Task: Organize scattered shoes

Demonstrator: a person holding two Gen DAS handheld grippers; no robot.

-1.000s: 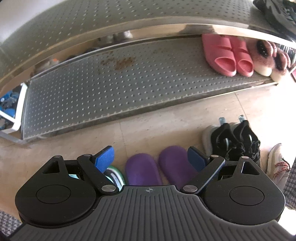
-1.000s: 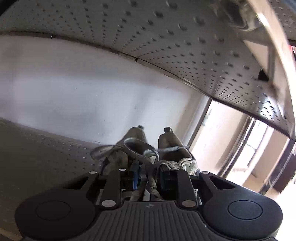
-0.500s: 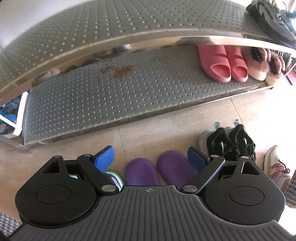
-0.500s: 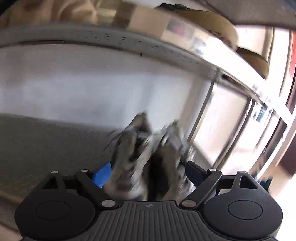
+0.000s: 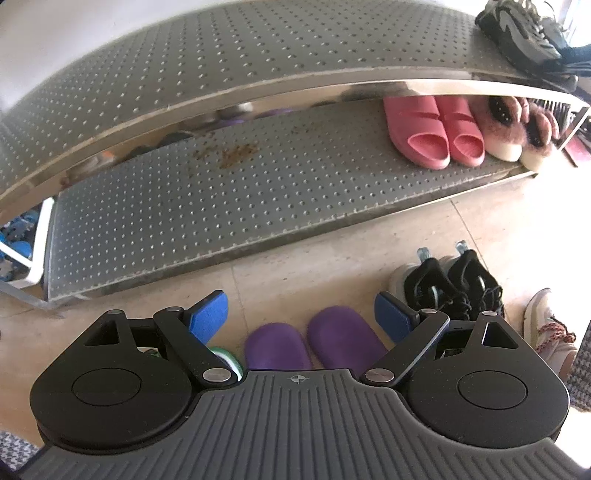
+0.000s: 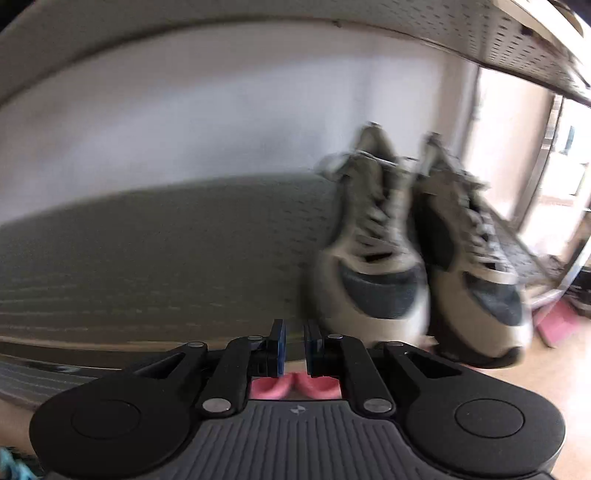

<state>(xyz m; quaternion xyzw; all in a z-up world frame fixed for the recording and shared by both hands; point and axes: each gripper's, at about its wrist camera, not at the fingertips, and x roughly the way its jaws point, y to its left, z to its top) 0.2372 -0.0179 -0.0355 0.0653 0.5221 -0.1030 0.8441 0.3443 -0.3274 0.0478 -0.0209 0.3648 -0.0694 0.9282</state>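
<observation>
Below the shoe rack (image 5: 229, 206), on the pale tiled floor (image 5: 314, 273), the left gripper (image 5: 301, 317) hovers with its blue-padded jaws spread wide and nothing between them. Just past it on the floor lie two purple slippers (image 5: 310, 345) side by side, toes pointing toward the rack. Next to them, away from the rack's stained middle and toward its pink-slipper end, sits a pair of black sneakers (image 5: 448, 286), and beyond those a white sneaker (image 5: 546, 325) with red laces at the frame edge. A sliver of a green-and-white shoe (image 5: 225, 358) peeks out beside the gripper's other finger. On the rack's lower shelf rest pink slides (image 5: 432, 129) and, touching them, fluffy pink slippers (image 5: 513, 127). Dark sneakers (image 5: 524, 33) stand on the shelf above. From the right wrist view, blurred, the right gripper (image 6: 293, 347) has its jaws drawn nearly together with a narrow gap, gripping nothing. A pair of grey-green sneakers (image 6: 417, 266) stands on a rack shelf (image 6: 147, 251) beside that gripper, toes facing the camera.
</observation>
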